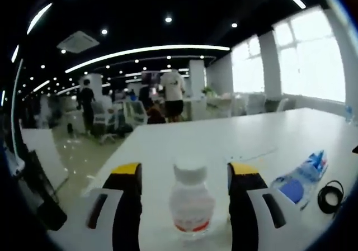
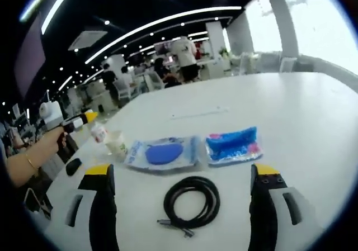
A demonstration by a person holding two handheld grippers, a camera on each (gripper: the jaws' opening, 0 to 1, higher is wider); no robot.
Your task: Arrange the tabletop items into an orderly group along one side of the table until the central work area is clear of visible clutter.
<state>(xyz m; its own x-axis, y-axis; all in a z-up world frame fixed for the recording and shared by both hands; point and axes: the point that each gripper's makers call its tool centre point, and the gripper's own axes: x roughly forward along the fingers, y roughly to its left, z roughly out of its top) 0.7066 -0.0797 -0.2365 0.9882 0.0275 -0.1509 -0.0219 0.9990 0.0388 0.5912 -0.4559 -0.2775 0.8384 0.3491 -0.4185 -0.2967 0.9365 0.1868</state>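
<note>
Table [image 2: 313, 111] with one coiled black cable [image 2: 190, 204], two blue packets and one small bottle.

In the right gripper view, the right gripper [image 2: 183, 212] hovers with jaws wide apart on either side of the cable; beyond lie a packet with a blue oval [image 2: 162, 153] and a bright blue packet [image 2: 233, 145], side by side. Far left, a person's hand [image 2: 60, 137] holds the left gripper [image 2: 89, 118] near the bottle [image 2: 99, 132]. In the left gripper view, the white-capped bottle [image 1: 191, 202] stands upright between the open jaws, not visibly touched.
</note>
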